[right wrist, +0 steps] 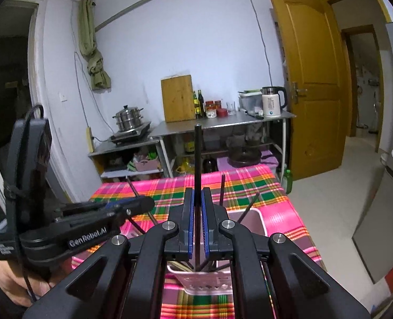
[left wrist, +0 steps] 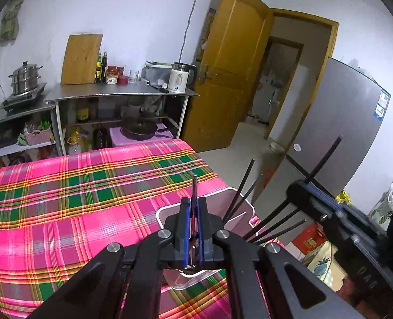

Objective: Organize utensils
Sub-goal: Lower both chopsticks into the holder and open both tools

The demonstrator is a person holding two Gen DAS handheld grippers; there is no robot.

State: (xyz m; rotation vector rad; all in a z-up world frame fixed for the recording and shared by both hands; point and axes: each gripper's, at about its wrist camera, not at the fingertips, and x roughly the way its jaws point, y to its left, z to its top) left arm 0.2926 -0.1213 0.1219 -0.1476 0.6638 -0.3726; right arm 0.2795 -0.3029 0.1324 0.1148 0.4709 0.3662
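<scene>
My left gripper (left wrist: 193, 204) is shut on a thin dark chopstick (left wrist: 194, 186) that stands up between its blue pads. It hovers over a pale utensil holder (left wrist: 223, 192) on the pink plaid tablecloth (left wrist: 76, 199). Several black chopsticks (left wrist: 244, 183) lean out of the holder. To the right, my right gripper (left wrist: 300, 186) is shut on a black chopstick (left wrist: 325, 156). In the right wrist view, the right gripper (right wrist: 197, 194) clamps that chopstick (right wrist: 197, 156) upright above the holder (right wrist: 260, 220). The left gripper (right wrist: 146, 203) is at the left, with its chopstick (right wrist: 132, 186) poking out.
Behind the table are steel counters (left wrist: 122, 93) with a kettle (left wrist: 179, 78), a cutting board (left wrist: 80, 58), bottles, jars and a steamer pot (left wrist: 25, 78). A wooden door (left wrist: 231, 79) stands open at the right, beside a grey fridge (left wrist: 342, 122). A hand (right wrist: 15, 276) holds the left gripper.
</scene>
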